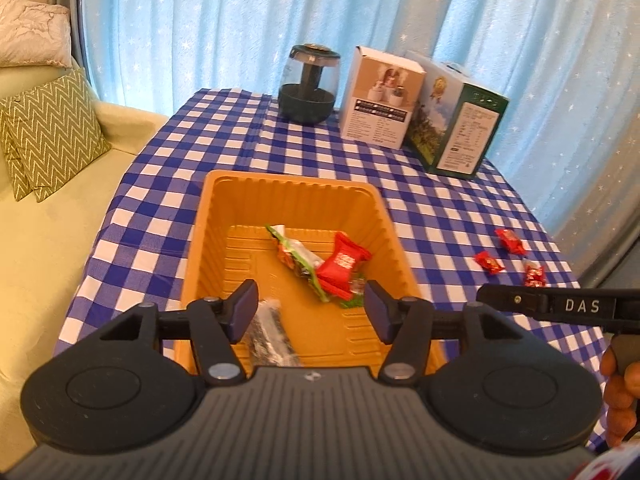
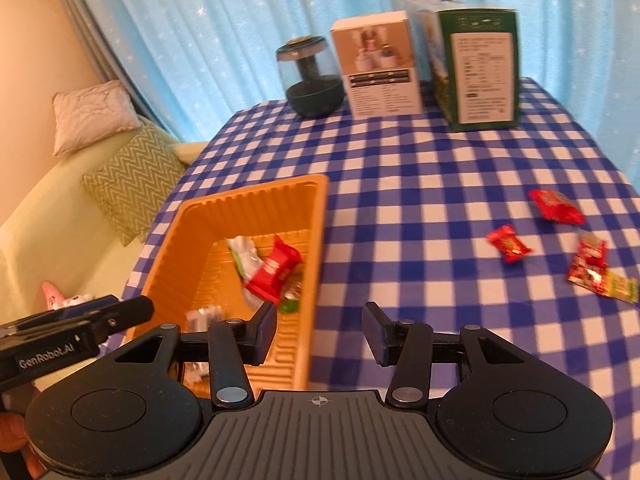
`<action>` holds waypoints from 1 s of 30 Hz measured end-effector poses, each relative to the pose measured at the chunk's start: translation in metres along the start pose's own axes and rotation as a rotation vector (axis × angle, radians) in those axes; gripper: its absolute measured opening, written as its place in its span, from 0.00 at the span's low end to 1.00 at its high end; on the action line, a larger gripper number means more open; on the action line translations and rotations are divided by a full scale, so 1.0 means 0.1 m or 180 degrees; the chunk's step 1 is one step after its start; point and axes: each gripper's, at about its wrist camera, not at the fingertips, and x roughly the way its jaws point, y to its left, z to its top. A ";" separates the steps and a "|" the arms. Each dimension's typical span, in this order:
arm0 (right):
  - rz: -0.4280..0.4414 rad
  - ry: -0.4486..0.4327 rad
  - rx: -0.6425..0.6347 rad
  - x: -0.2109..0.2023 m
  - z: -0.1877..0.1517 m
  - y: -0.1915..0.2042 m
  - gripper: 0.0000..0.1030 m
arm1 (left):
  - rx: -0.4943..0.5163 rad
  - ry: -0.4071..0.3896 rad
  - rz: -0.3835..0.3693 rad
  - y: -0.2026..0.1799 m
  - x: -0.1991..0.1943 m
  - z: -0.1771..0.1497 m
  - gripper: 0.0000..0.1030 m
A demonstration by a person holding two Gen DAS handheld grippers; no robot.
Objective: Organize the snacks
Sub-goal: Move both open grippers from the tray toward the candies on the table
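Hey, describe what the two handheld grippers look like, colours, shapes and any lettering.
Both match: the left gripper and right gripper have matte black linkage arms with silver pivot screws, dark navy flat fingers, round black side housings and a ribbed grey body. The right one's side reads "DAS"; the left one's reads "GenRobot.AI".

Home living room, sofa (image 1: 60, 240) with cushions (image 1: 48, 132), curtains (image 1: 200, 20), checked tablecloth (image 1: 320, 152)

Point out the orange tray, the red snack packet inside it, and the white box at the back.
orange tray (image 1: 288, 184): left wrist view, far rim.
red snack packet (image 1: 342, 266): left wrist view, wrapper middle.
white box (image 2: 378, 76): right wrist view, front face.
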 end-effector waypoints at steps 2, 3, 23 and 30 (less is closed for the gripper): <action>-0.0044 -0.0028 0.0054 -0.11 -0.04 -0.07 0.47 | 0.0016 -0.0013 -0.0040 -0.09 -0.06 -0.02 0.60; -0.0063 -0.0044 0.0082 -0.17 -0.06 -0.11 0.47 | 0.0033 -0.0019 -0.0054 -0.13 -0.09 -0.03 0.61; -0.0625 -0.0420 0.0281 -1.16 -0.48 -0.79 0.48 | 0.0310 0.0004 -0.0431 -1.14 -0.32 -0.30 0.73; -0.0857 -0.0452 0.0514 -1.34 -0.64 -1.19 0.48 | 0.0421 0.0067 -0.0589 -1.47 -0.22 -0.36 0.73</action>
